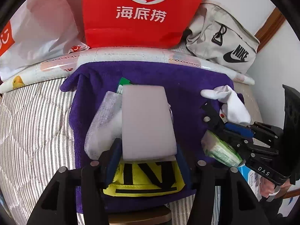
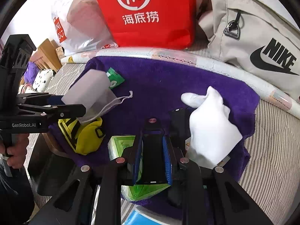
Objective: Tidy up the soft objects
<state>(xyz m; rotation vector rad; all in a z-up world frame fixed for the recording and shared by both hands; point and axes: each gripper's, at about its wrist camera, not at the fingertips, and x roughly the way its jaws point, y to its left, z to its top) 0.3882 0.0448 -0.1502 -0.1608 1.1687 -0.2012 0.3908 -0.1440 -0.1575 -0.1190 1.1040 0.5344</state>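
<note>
A purple towel lies on the striped bed. My left gripper is shut on a pale grey foam block, held above a mesh drawstring pouch and a yellow-black pouch. My right gripper is shut with nothing visibly between its blue pads, over a green tissue pack. A white sock lies just to its right. A small green packet lies behind the foam.
A red bag, a white plastic bag and a beige Nike bag stand at the back behind a rolled mat. A blue-white pack lies at the front.
</note>
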